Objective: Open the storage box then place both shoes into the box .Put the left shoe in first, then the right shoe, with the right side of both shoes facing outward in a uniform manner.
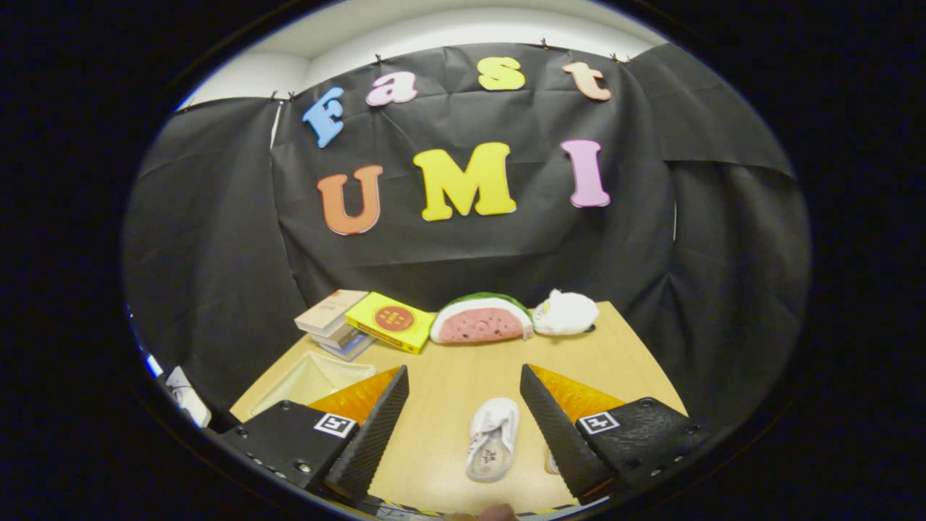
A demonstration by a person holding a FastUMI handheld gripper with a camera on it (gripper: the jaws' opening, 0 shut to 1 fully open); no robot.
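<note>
We hold the claw [463,427] above the near end of the wooden table [448,376], its two fingers spread wide apart and gripping nothing. Between them, nearer the right finger, lies one small white shoe [493,438] flat on the table. A sliver of something pale shows just beside that finger's inner edge; it may be the second shoe, but too little of it is visible for us to say. The storage box [312,378], clear and pale, sits on the table beyond the left finger. Whether it has a lid or flap that is closed we cannot tell from here.

We judge the task to be at its very start: no shoe is in the box, and opening the box comes first. The next move calls for us to swing the claw left toward the box, find its lid or flap, and work that open before touching any shoe. After that, we must sort out which shoe is the left one.

By count: one shoe for certain, one storage box, a stack of books [334,323] with a yellow book [391,322] beside it, one watermelon-slice plush [481,319] and one white plush [566,312], all lined along the far edge.
</note>
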